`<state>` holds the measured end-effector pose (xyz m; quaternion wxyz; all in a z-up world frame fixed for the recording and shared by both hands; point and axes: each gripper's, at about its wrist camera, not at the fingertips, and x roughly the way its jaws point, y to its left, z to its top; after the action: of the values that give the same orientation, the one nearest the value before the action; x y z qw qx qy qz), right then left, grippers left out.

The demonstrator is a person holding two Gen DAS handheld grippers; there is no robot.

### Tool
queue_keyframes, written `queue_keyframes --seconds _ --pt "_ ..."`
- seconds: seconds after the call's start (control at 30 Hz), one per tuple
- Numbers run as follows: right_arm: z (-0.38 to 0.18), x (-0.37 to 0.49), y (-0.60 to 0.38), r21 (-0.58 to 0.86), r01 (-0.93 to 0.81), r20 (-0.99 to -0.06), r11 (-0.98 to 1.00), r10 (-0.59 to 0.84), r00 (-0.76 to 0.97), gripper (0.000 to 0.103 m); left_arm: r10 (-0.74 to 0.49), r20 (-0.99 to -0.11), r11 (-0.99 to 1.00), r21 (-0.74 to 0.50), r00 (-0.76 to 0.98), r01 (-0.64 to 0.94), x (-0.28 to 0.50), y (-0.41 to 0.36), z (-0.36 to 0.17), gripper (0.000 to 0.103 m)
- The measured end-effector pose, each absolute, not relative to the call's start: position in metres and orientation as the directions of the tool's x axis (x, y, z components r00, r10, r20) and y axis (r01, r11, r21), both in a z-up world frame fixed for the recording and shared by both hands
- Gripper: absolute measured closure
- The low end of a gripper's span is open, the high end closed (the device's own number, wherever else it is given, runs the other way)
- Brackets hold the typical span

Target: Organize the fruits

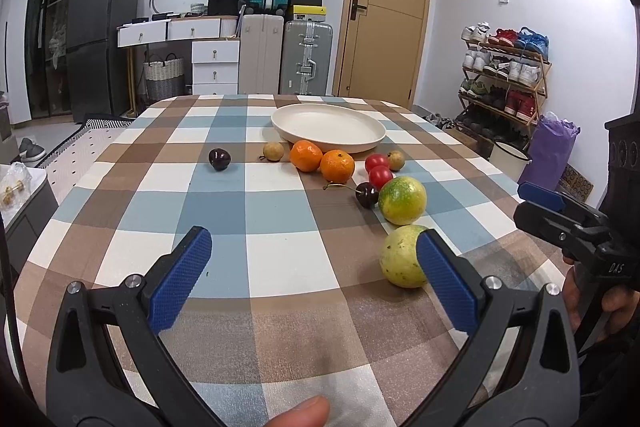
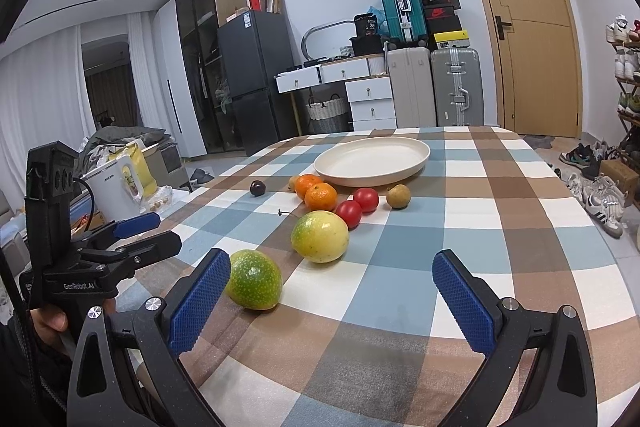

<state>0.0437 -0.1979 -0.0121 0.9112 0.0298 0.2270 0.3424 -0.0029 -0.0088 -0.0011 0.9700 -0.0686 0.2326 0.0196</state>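
Observation:
A cream plate (image 1: 328,125) (image 2: 372,157) stands empty on the checkered table. Before it lie two oranges (image 1: 322,161) (image 2: 316,193), two red tomatoes (image 1: 379,169) (image 2: 358,207), two small brown fruits (image 1: 273,151) (image 2: 399,196), two dark cherries (image 1: 219,159) (image 1: 367,194), and two yellow-green passion fruits (image 1: 402,200) (image 1: 400,261) (image 2: 319,236) (image 2: 254,279). My left gripper (image 1: 314,255) is open and empty, its right finger beside the nearer passion fruit. My right gripper (image 2: 332,281) is open and empty, its left finger next to the greener passion fruit.
The table's near part is bare cloth (image 1: 280,307). Beyond the far edge stand suitcases (image 1: 306,57), a white drawer desk (image 1: 212,59), a fridge (image 1: 104,27) and a door (image 1: 388,3). A shoe rack (image 1: 504,75) is at the right.

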Motion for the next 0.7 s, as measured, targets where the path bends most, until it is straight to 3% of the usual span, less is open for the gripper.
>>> queue_keyframes --seconds 0.7 --pt "-0.0134 0.0477 -0.1982 0.210 -0.604 -0.408 0.769 0.630 0.661 0.000 0.023 -0.459 0.992 -0.103 0.888 -0.079 -0.0041 -0.0054 -0.0020 0.001"
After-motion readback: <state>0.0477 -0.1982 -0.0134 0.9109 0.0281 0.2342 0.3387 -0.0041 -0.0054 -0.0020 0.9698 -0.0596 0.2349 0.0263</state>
